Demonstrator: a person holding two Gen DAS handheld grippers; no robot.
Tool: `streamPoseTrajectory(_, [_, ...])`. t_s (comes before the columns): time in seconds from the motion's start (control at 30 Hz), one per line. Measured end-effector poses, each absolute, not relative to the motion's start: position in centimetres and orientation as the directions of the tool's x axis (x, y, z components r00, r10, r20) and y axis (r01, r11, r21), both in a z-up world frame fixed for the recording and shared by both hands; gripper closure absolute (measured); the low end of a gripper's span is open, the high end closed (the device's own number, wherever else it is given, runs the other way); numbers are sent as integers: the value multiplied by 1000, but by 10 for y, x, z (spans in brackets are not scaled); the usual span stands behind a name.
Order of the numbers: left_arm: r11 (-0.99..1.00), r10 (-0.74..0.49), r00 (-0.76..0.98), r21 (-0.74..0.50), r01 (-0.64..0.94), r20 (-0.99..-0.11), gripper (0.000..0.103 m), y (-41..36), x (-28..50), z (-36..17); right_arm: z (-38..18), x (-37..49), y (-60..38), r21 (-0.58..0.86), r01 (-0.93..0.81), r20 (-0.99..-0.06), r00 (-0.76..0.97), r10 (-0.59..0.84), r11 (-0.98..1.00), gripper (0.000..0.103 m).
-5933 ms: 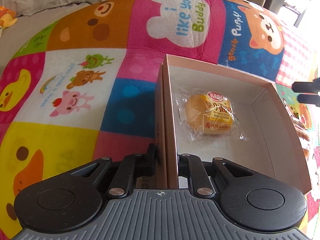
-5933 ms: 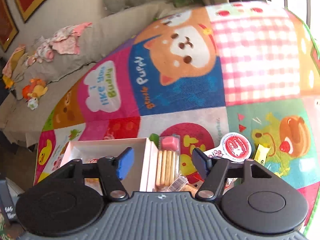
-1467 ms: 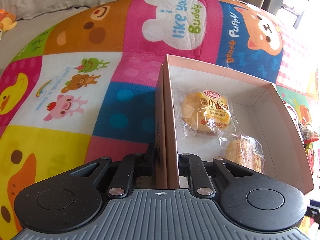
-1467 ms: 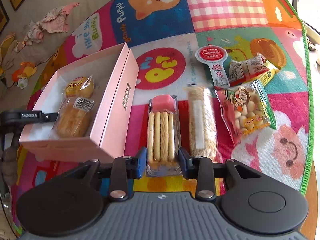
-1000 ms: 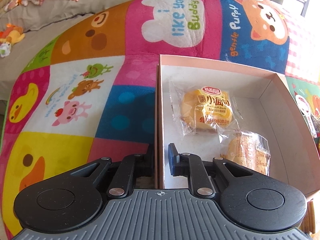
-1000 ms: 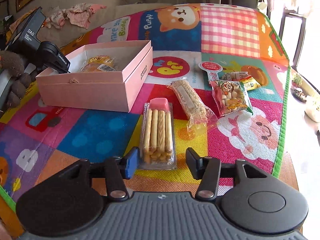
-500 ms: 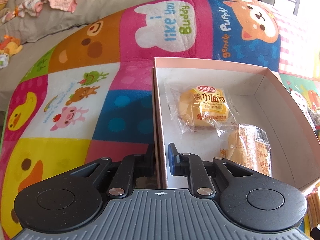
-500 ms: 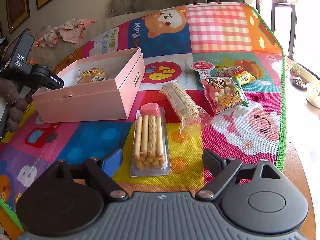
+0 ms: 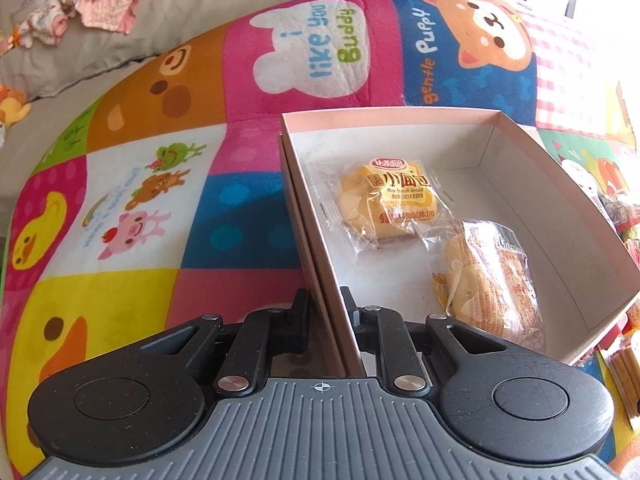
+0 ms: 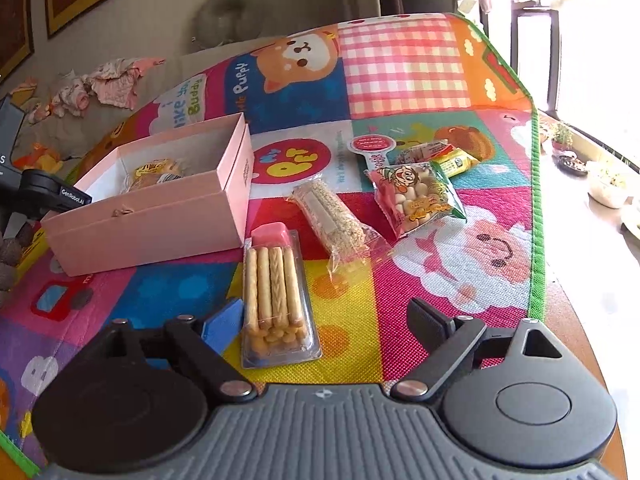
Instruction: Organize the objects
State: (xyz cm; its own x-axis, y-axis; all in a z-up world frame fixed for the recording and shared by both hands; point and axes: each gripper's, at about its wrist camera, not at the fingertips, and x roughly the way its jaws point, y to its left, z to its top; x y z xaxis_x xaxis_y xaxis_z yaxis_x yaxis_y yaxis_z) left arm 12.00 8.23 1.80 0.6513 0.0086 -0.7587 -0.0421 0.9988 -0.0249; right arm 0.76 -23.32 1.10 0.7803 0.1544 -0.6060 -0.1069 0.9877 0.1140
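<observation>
A pink box (image 9: 568, 200) lies open on the cartoon mat, with two wrapped buns inside: a yellow-labelled one (image 9: 390, 200) and a second one (image 9: 490, 280). My left gripper (image 9: 325, 308) is shut on the box's left wall. The box also shows in the right wrist view (image 10: 160, 220). My right gripper (image 10: 324, 316) is open and empty, its fingers either side of the near end of a clear biscuit-stick pack (image 10: 274, 296) lying on the mat.
Right of the box lie a sesame bar (image 10: 332, 220), a red-green snack bag (image 10: 416, 196), a round-topped white packet (image 10: 374, 148) and small yellow packets (image 10: 448, 158). The mat's green edge (image 10: 536, 240) runs along the right. A couch with clothes (image 9: 100, 12) is behind.
My right gripper has opened off the biscuit-stick pack, which now lies on the mat, and has drawn back. My left gripper has stayed clamped on the box wall.
</observation>
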Motion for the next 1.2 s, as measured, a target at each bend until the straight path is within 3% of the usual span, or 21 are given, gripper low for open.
streamPoseTrajectory(0.93, [991,-18,680,-101,-83,-733,87,88,116,13,9,8,-227,91,-155,-625,760,178,984,14])
streamPoseTrajectory(1.2, [988,-46,680,-131,-75,-732,86,94,116,13,14,9,-203,-37,-295,-667,718,197,955,14])
